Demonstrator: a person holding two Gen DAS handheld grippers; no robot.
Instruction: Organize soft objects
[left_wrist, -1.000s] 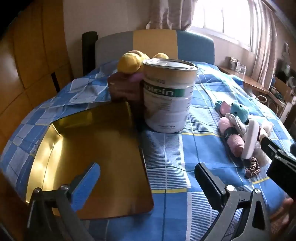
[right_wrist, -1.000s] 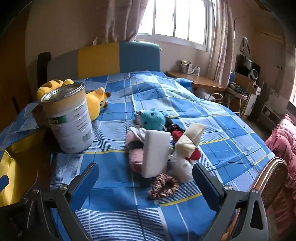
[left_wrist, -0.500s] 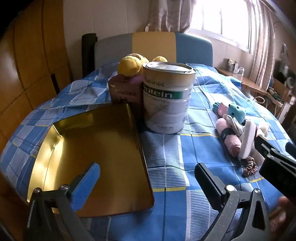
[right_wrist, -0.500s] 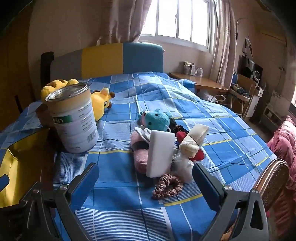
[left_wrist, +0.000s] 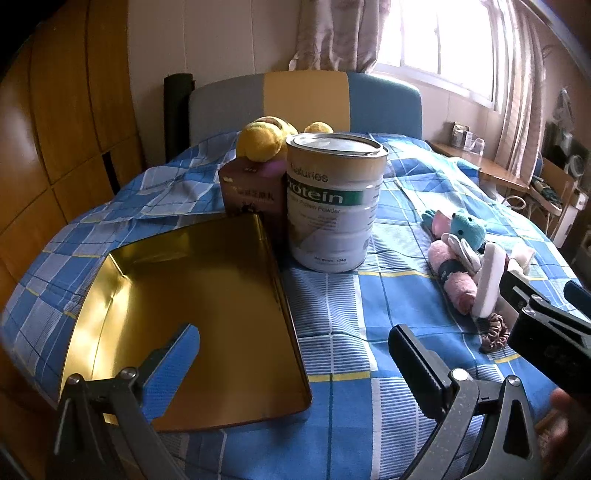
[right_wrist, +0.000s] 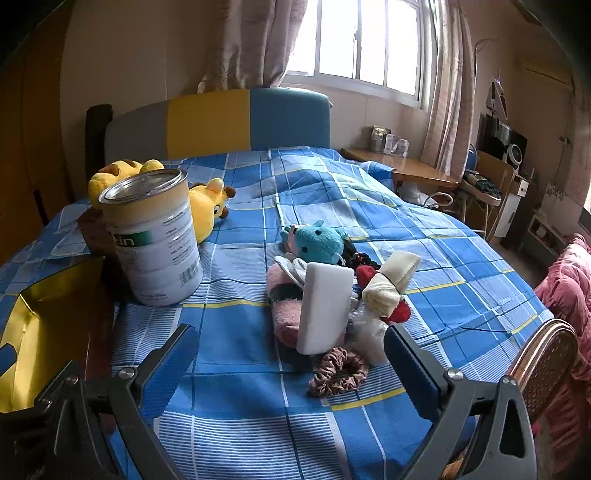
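Both claws hover spread wide and empty above a bed (right_wrist: 258, 406) covered in a blue checked sheet. The left claw (left_wrist: 295, 354) hangs over the near right edge of a shallow gold tin tray (left_wrist: 192, 295), and only its view shows the tray's whole open inside; the right wrist view catches just a yellow corner of the tray at its left edge. Beyond the tray stands a protein powder can (left_wrist: 334, 199), upright, with a brown box (left_wrist: 253, 195) touching its left side and a yellow plush toy (left_wrist: 264, 142) behind both. From the left wrist the toy is half hidden; the right wrist view shows its face and ears lying on the sheet behind the can. The right claw (right_wrist: 291, 354) faces the heap of soft things, which lies to the right of the can and well apart from the tray. That view shows the heap plainly: a teal plush toy (right_wrist: 321, 243) at the back, a white sponge block (right_wrist: 325, 306) standing on end against a rolled pink towel (right_wrist: 282, 317), a cream rolled cloth (right_wrist: 391, 280) over something red, and a brown scrunchie (right_wrist: 338, 373) nearest the claw. The left wrist view shows the same heap small at its right side, with the right claw's dark frame partly covering it.
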